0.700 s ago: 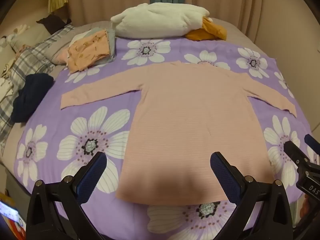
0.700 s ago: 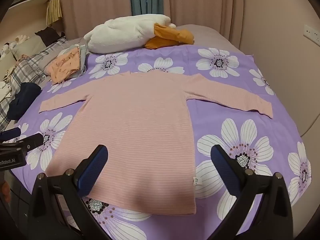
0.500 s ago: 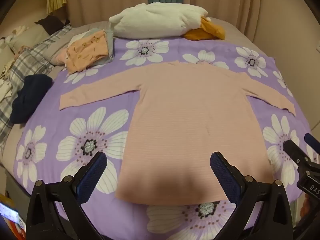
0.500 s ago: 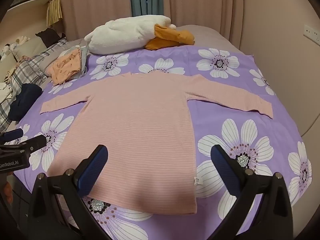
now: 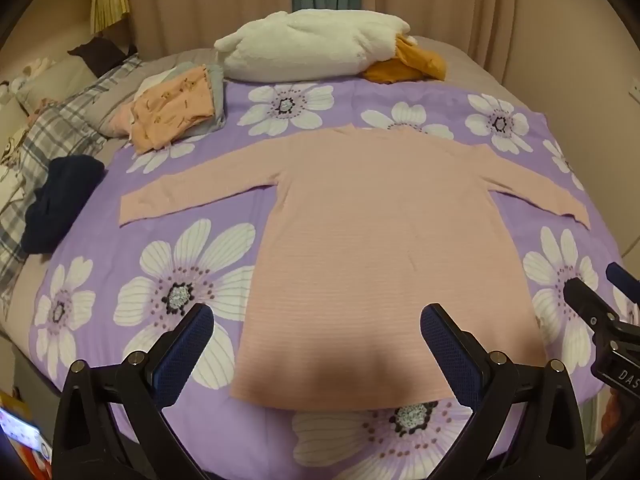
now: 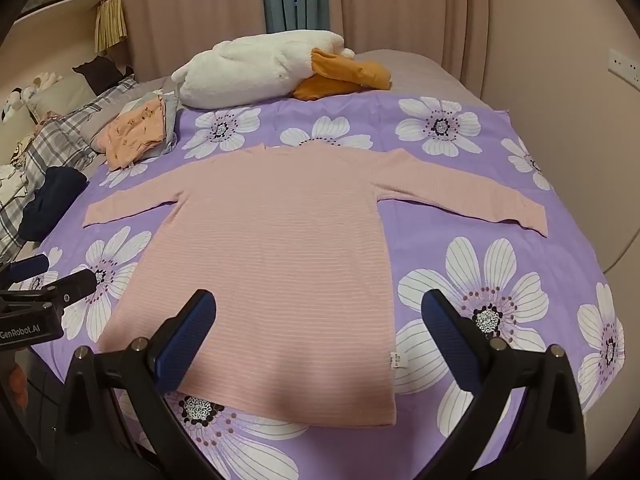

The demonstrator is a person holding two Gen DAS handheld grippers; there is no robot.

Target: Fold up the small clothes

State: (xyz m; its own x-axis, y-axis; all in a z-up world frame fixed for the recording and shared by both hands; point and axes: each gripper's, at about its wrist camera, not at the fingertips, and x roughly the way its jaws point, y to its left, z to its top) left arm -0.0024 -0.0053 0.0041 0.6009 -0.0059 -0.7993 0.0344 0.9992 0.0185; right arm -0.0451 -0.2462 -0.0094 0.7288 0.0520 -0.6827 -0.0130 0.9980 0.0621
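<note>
- So we had both tools hovering at the near edge of the bed: left gripper [image 5: 316,350] and right gripper [image 6: 318,340], both spread wide, nothing in either one.
- The pink long-sleeve top [image 5: 376,248] lay flat just ahead of them on the purple flower sheet [image 5: 192,280], hem toward us, neck away. So the long axis ran straight out from us, with the sleeves sticking out sideways.
- The left gripper sat over the hem's left half and the right one toward the right hem corner by the little side tag [image 6: 395,360]. Left sleeve cuff [image 5: 132,208] was nearer our left hand, right cuff [image 6: 532,216] nearer our right. Our guess: sleeves get folded in first, each hand taking its own side.
- Farther back: a stack of folded clothes [image 5: 176,114], a navy bundle [image 5: 60,204], then a white plush pillow [image 5: 312,46] with an orange garment [image 5: 408,64].
- Hard to say: the hem was in shadow, and the collar was too flattened to tell front from back.
</note>
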